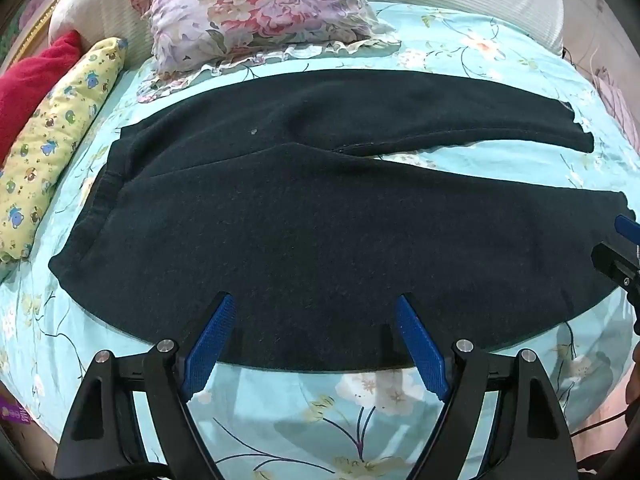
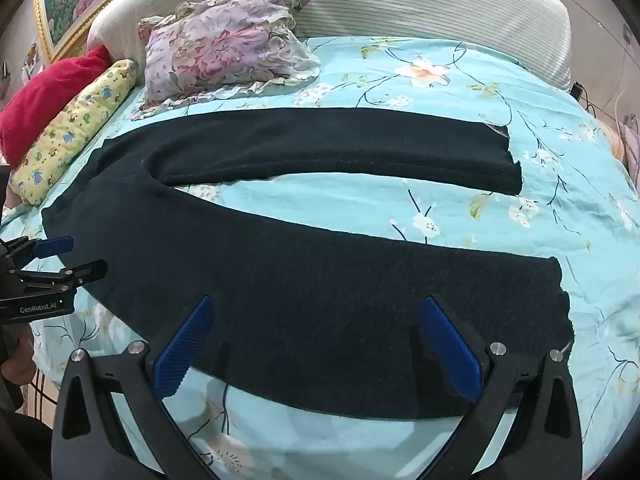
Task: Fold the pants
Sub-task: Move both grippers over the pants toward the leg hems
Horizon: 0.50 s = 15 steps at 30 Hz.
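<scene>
The left claw (image 1: 316,312) hangs wide open over the near edge of the pants (image 1: 304,220), toward the waist end, and the right claw (image 2: 316,320) is just as wide open over the near edge of the near leg (image 2: 360,300), close to its cuff. Neither has hold of the cloth yet. The step in hand looks like the first fold — laying the near leg over the far leg (image 2: 340,148) — so both claws should bite the near hem at the same depth, taking both layers of the thick cloth rather than only the top one. Lifting the two ends together and carrying them straight ahead should keep the edge taut and stop the middle from sagging. The aim is to land the near hem on the far leg's outer edge, cuff on cuff.

The pants are dark, almost black, of a heavy fleecy knit with a ribbed waistband off to the left claw's left. They lie flat on the bed (image 2: 440,80) with its pale blue flowered sheet, legs spread in a narrow V ahead of both claws, so a wedge of sheet shows between them. Both cuffs look a bit ragged. A small pale speck (image 1: 253,132) sits on the seat — lint, probably.
</scene>
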Motion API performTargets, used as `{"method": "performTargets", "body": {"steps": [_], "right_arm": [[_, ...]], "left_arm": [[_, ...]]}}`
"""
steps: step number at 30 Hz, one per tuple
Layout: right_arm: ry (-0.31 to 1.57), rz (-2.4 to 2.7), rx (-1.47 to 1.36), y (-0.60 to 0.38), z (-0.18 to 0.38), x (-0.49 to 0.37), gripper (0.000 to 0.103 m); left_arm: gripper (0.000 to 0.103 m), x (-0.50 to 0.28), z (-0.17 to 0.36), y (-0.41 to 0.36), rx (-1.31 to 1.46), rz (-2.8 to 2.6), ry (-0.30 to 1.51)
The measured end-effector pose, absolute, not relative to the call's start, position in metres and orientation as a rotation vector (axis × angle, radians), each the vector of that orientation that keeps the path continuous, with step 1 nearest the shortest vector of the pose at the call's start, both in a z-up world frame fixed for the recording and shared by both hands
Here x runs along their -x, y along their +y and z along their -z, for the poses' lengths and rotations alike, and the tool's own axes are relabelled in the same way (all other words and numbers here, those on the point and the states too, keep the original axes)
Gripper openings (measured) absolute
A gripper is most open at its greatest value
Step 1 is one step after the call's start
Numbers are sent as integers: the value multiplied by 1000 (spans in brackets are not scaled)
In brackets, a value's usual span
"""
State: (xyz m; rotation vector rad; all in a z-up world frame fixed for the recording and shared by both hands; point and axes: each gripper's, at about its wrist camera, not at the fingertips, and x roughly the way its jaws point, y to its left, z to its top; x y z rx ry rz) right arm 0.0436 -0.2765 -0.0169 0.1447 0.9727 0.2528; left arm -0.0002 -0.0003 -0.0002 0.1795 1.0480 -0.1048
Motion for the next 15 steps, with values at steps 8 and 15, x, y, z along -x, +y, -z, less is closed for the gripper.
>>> {"method": "performTargets", "body": {"steps": [8, 15], "right_arm": [[973, -247, -153, -280, 16, -44, 103], [971, -248, -153, -280, 16, -44, 103]], "left_arm": [[83, 0, 0, -1, -178, 104, 1051], [83, -2, -1, -9, -176, 104, 1051]]}}
